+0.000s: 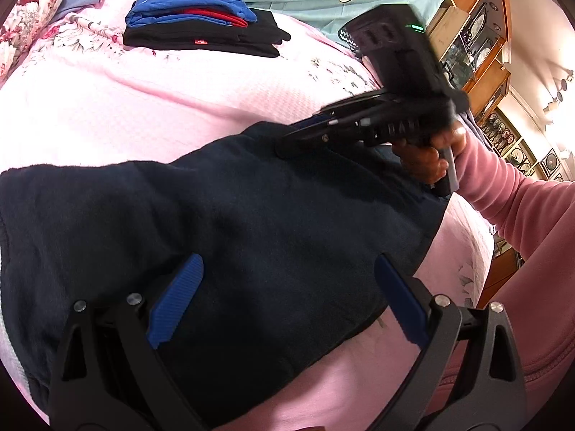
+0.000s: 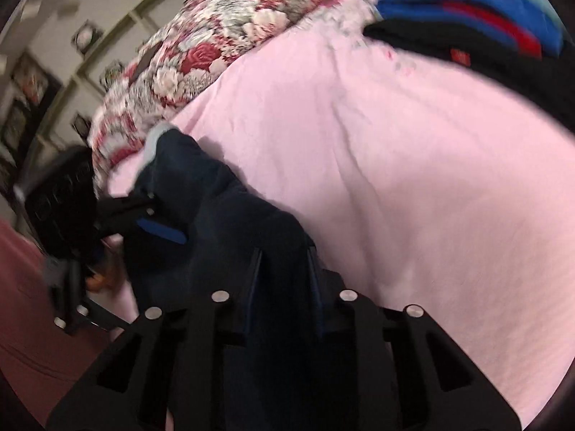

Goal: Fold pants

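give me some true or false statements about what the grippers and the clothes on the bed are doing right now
1. The right gripper is shut on the navy pants. True.
2. The left gripper is clamped on the pants. False: its fingers stand wide apart over the fabric, gripping nothing.
3. A stack of folded clothes lies on the pink bedspread, with a blue garment on top. True.
4. The navy pants lie on top of the folded stack. False: they are apart from it, nearer the person.
5. The person wears a green sleeve. False: the sleeve is pink.
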A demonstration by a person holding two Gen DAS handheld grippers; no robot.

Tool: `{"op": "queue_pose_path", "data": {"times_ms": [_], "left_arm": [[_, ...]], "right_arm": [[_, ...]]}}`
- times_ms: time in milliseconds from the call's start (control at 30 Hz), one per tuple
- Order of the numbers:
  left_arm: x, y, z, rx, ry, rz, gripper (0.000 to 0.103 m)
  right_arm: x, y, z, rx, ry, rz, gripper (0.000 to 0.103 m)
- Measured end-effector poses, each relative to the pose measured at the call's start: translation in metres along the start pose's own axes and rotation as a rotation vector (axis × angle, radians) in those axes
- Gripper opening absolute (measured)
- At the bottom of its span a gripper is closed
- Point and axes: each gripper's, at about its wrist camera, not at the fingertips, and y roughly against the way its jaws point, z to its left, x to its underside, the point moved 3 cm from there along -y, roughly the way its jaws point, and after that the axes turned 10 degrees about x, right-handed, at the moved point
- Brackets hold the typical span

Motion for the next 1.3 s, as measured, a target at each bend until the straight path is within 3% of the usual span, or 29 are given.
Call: {"op": "queue_pose_path", "data": {"times_ms": [67,100,133,233,300,400,467,533,600,667,700,733,800,867,1000,1067,1100,1133,1200,1233,1300], "left_arm": [[0.000,0.000,0.000,0.003,0.002,0.000,0.098],[0.000,0.000,0.001,0.003,0.002,0.000,0.098],[0.000,0.000,0.001,0.004,0.002,0.001,0.098],[0.000,0.000,0.002,0.008,0.004,0.000,0.098],[-0.001,0.000,0.003,0.011,0.006,0.000,0.098],[0.000,0.002,0.003,0.015,0.009,-0.001,0.098],[0.001,0.002,0.003,0.016,0.009,-0.001,0.098],[0.001,0.002,0.002,0.015,0.008,-0.001,0.098],[0.002,0.002,0.003,0.014,0.009,0.000,0.098],[0.002,0.003,0.001,0.013,0.007,-0.002,0.098],[0.002,0.002,0.001,0.010,0.007,-0.002,0.098],[0.003,0.002,0.000,0.008,0.006,-0.001,0.098],[0.001,0.002,0.001,0.009,0.007,-0.002,0.098],[0.001,0.002,0.001,0.011,0.012,0.001,0.098],[-0.002,0.011,0.000,0.016,0.011,-0.018,0.098],[-0.007,0.030,0.001,0.010,0.006,-0.071,0.098],[-0.010,0.038,0.006,-0.012,0.012,-0.096,0.098],[-0.011,0.046,0.011,-0.041,0.023,-0.117,0.098],[-0.009,0.049,0.027,-0.123,0.052,-0.111,0.098],[-0.006,0.046,0.037,-0.188,0.072,-0.087,0.098],[0.000,0.036,0.045,-0.244,0.064,-0.051,0.098]], "right_arm": [[0.001,0.003,0.022,0.101,0.147,-0.050,0.022],[0.002,0.005,0.030,0.119,0.195,-0.060,0.022],[0.006,0.006,0.032,0.085,0.211,-0.037,0.023],[0.007,-0.004,0.017,0.007,0.127,0.054,0.027],[0.008,-0.011,0.001,0.003,0.052,0.108,0.032],[0.008,-0.015,-0.019,-0.166,-0.081,0.150,0.049],[0.005,-0.020,-0.025,-0.375,-0.171,0.173,0.050],[0.003,-0.029,-0.023,-0.523,-0.213,0.201,0.052],[-0.001,-0.039,-0.023,-0.562,-0.242,0.199,0.050],[-0.009,-0.037,-0.028,-0.509,-0.259,0.131,0.049],[-0.014,-0.034,-0.034,-0.464,-0.263,0.091,0.044],[-0.015,-0.030,-0.045,-0.440,-0.285,0.040,0.032],[-0.013,-0.032,-0.064,-0.432,-0.351,0.015,0.015],[-0.005,-0.042,-0.069,-0.384,-0.348,0.024,0.009],[-0.006,-0.037,-0.069,-0.346,-0.318,0.011,0.010],[-0.004,-0.031,-0.068,-0.318,-0.303,0.018,0.013],[-0.002,-0.022,-0.069,-0.303,-0.299,0.009,0.018],[0.001,-0.009,-0.071,-0.245,-0.298,-0.021,0.035],[0.007,0.014,-0.080,-0.156,-0.328,-0.090,0.038],[0.014,0.031,-0.086,-0.157,-0.370,-0.125,0.038],[0.027,0.047,-0.086,-0.138,-0.397,-0.160,0.038]]}}
